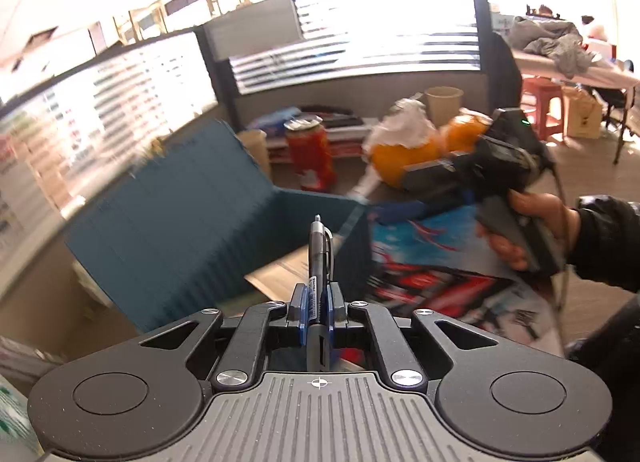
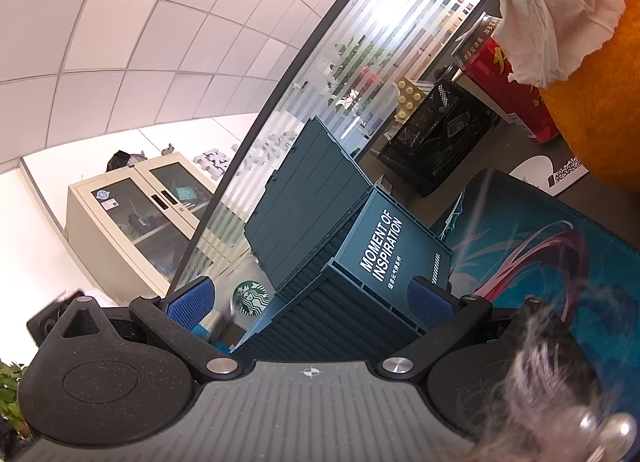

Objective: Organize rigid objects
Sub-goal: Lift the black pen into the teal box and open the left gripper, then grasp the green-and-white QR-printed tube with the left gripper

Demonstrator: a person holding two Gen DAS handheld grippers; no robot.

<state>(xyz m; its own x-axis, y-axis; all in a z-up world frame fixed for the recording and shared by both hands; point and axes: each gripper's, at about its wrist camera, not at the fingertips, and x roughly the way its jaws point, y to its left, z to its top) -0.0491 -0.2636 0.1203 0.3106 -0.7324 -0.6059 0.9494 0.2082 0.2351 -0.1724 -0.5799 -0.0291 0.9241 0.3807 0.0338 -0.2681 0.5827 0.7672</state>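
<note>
My left gripper [image 1: 318, 300] is shut on a dark pen [image 1: 319, 258], which points forward over the open teal storage box [image 1: 192, 229]. The box lid stands up at the left. In the right wrist view the same box [image 2: 384, 250] reads "MOMENT OF INSPIRATION" and lies just ahead of my right gripper [image 2: 312, 300], which is open and empty with blue pads [image 2: 188, 302] wide apart. The right gripper also shows in the left wrist view [image 1: 492, 165], held in a hand to the right of the box.
A colourful desk mat [image 1: 440, 262] lies right of the box. Behind stand a red can [image 1: 310, 153], orange pumpkin-like objects [image 1: 404, 157] with white tissue, and a black mesh organiser [image 2: 440, 133]. A Starbucks cup [image 2: 251, 298] is left of the box. Glass partitions border the desk.
</note>
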